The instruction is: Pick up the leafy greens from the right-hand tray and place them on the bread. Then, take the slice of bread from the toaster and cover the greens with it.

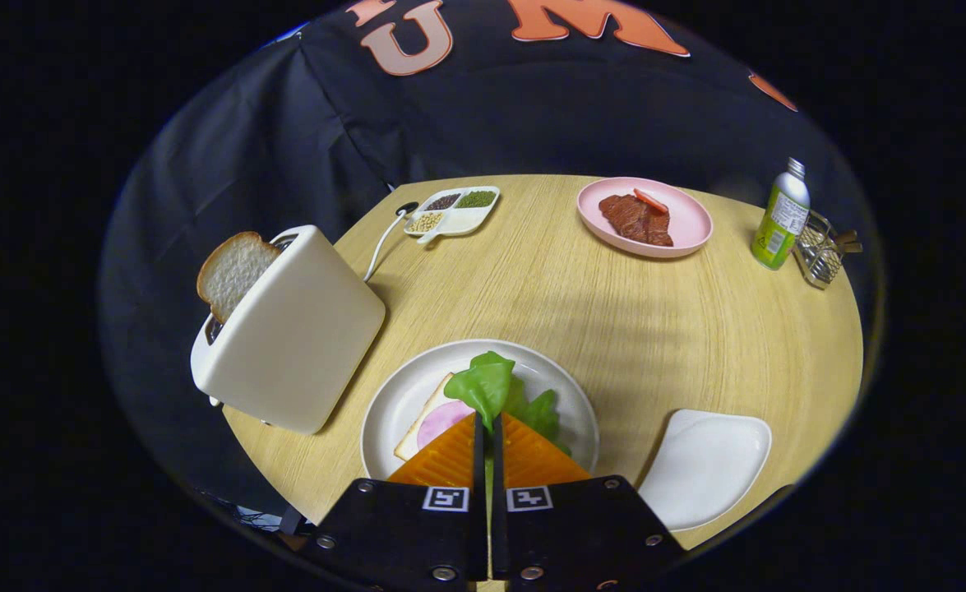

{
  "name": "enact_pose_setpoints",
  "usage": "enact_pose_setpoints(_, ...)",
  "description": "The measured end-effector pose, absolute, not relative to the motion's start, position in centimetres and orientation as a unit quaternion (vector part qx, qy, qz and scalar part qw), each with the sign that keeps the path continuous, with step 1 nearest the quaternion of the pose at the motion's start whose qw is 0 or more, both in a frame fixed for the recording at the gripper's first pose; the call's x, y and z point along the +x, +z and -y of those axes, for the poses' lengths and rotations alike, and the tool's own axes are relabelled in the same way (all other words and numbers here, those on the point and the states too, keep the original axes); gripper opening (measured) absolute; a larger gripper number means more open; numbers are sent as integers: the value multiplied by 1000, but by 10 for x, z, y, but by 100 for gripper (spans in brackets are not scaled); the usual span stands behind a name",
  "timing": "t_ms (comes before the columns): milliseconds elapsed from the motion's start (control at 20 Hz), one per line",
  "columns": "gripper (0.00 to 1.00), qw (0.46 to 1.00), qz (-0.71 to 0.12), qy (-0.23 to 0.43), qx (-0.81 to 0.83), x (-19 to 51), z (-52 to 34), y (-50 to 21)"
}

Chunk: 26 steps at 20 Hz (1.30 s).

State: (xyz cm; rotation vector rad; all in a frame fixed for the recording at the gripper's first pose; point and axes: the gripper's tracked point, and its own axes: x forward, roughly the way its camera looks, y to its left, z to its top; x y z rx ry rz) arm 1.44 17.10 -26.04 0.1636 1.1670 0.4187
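My gripper point(487, 421) is shut on the leafy greens point(489, 385), which stick out ahead of the fingertips and hang above the round white plate point(392, 403). On that plate lies a slice of bread point(418, 427) with a pink slice of ham point(441, 418) on top, just left of the fingers. More green leaf point(542, 413) shows right of the fingertips. A cream toaster point(293, 333) stands to the left of the plate, tilted in the view, with a slice of bread point(232, 271) sticking up from its slot.
An empty white tray point(704, 464) lies right of the plate. Farther back are a pink plate point(680, 215) with meat, a divided dish point(454, 212) of beans, a green bottle point(780, 218) and a wire holder point(820, 251). The toaster's cable point(384, 238) runs across the wooden table.
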Motion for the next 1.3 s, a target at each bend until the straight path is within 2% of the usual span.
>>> enact_pose_setpoints(350, 3, 799, -555, 215, 86, 17, -206, -264)
enact_pose_setpoints(500, 10, 793, -564, 215, 84, 12, -207, -267)
enact_pose_setpoints(550, 17, 794, -562, 216, 84, 13, -209, -266)
enact_pose_setpoints(800, 39, 808, -540, 219, 85, 16, -210, -239)
enact_pose_setpoints(1050, 73, 827, -509, 226, 75, 26, -220, -185)
enact_pose_setpoints(1150, 82, 831, -503, 227, 69, 31, -228, -165)
enact_pose_setpoints(1300, 89, 833, -498, 234, 63, 38, -247, -136)
